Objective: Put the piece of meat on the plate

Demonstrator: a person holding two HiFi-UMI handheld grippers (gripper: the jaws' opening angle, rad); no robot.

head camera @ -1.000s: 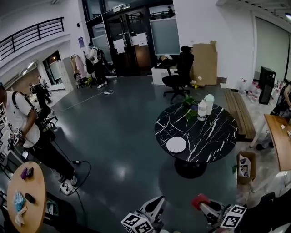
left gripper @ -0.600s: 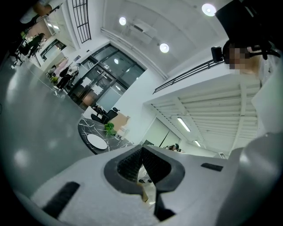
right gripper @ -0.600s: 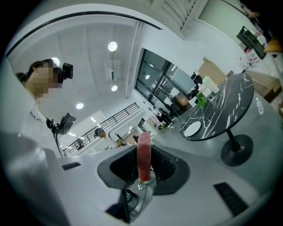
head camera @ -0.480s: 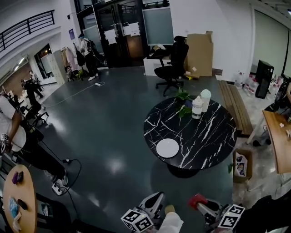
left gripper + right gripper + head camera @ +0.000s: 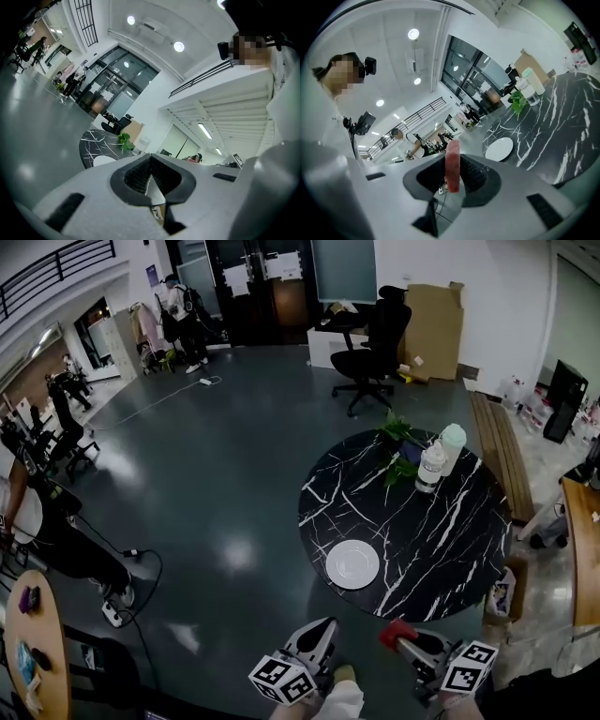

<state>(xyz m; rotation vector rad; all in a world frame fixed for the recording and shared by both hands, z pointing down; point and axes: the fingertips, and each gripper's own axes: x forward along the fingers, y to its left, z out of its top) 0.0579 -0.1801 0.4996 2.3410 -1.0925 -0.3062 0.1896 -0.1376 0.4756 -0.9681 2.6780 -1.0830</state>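
A white plate (image 5: 352, 564) lies near the front edge of a round black marble table (image 5: 441, 540). At the bottom of the head view my right gripper (image 5: 394, 635) is shut on a red piece of meat (image 5: 392, 631), short of the table's near edge. The right gripper view shows the meat (image 5: 452, 166) standing on edge between the pads, with the plate (image 5: 498, 149) ahead on the table (image 5: 562, 126). My left gripper (image 5: 324, 626) is beside it on the left, shut with nothing in it (image 5: 149, 174). The plate (image 5: 104, 160) shows far ahead in the left gripper view.
Two bottles (image 5: 432, 466) and a green plant (image 5: 397, 450) stand at the table's far side. A black office chair (image 5: 373, 343) and a cardboard box (image 5: 434, 329) are behind it, a wooden bench (image 5: 495, 454) to the right. A wooden table (image 5: 37, 643) and a person (image 5: 37, 521) are at left.
The marble table and plate now sit nearer and lower in the head view, so both grippers are closer to them. The meat stays in the right gripper.
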